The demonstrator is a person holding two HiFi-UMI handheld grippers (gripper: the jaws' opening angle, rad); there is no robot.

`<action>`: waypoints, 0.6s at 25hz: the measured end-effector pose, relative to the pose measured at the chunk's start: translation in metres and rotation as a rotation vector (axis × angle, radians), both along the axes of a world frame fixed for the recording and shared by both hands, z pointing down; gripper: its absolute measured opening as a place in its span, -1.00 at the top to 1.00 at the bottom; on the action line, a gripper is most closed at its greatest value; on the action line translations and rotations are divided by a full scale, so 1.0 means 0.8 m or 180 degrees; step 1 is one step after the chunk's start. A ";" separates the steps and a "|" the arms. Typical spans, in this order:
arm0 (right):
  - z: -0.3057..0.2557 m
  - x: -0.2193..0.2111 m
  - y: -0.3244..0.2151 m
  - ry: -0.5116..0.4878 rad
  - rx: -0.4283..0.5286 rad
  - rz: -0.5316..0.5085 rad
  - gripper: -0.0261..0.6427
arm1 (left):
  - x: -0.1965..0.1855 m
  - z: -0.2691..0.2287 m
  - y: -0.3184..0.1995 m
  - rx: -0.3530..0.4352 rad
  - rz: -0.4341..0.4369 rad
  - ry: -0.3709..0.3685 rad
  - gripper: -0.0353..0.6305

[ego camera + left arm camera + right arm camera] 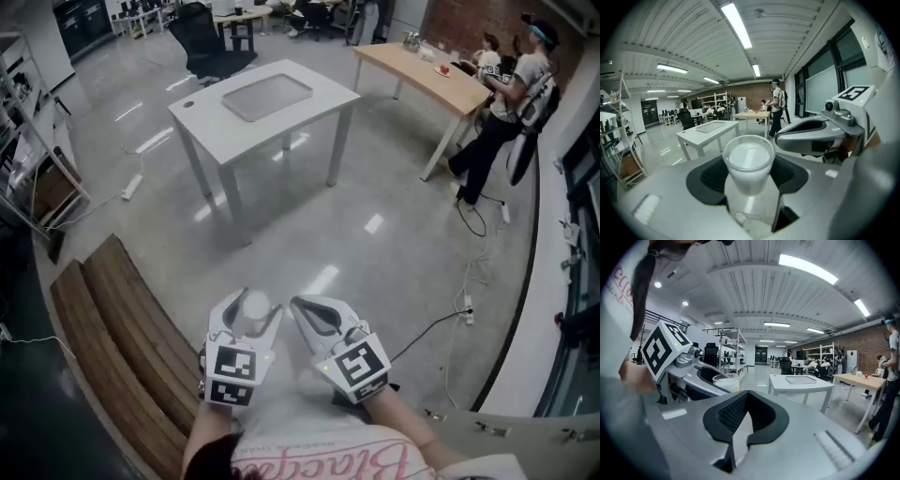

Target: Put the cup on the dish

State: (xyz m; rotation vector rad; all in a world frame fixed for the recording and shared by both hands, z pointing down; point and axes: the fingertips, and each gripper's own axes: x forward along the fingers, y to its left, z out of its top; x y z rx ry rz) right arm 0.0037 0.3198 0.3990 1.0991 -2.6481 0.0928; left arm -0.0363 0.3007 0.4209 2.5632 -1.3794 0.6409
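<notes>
- I am in a big room with a shiny grey floor (375, 187) and long lights on the ceiling.
- The closest thing is the cup (748, 161). It is a pale, see-through cup. It stands upright between my left jaws, up in the air over the floor.
- A wooden bench (122, 347) is just beside me, on my left.
- A thin black cable (441, 323) lies on the floor on my right.
- A stretch of bare floor lies between me and the white table (202, 117). Nothing stands on that stretch.
- A flat grey tray (267, 97) lies on the white table.
- A black chair (211, 42) stands behind that table.
- Far off on the right is a wooden table (412, 66) with small things on it. I cannot tell what they are.
- A person in dark trousers (502, 112) stands at its end.
- My left gripper (246, 314) points forward, and its black pads press on both sides of the cup.
- My right gripper (323, 314) is just beside the left one and also points forward. The two are apart.
- My right jaws are closed, tip to tip, with nothing between them.
</notes>
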 end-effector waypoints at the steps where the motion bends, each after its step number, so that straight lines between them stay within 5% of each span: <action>1: 0.001 -0.003 -0.002 0.0010 0.0001 -0.0025 0.92 | 0.000 0.002 -0.003 -0.0023 0.0000 -0.0008 0.11; 15: 0.007 -0.004 -0.107 0.0055 -0.0083 0.0080 0.92 | -0.012 -0.006 -0.115 -0.0025 0.0010 0.0074 0.11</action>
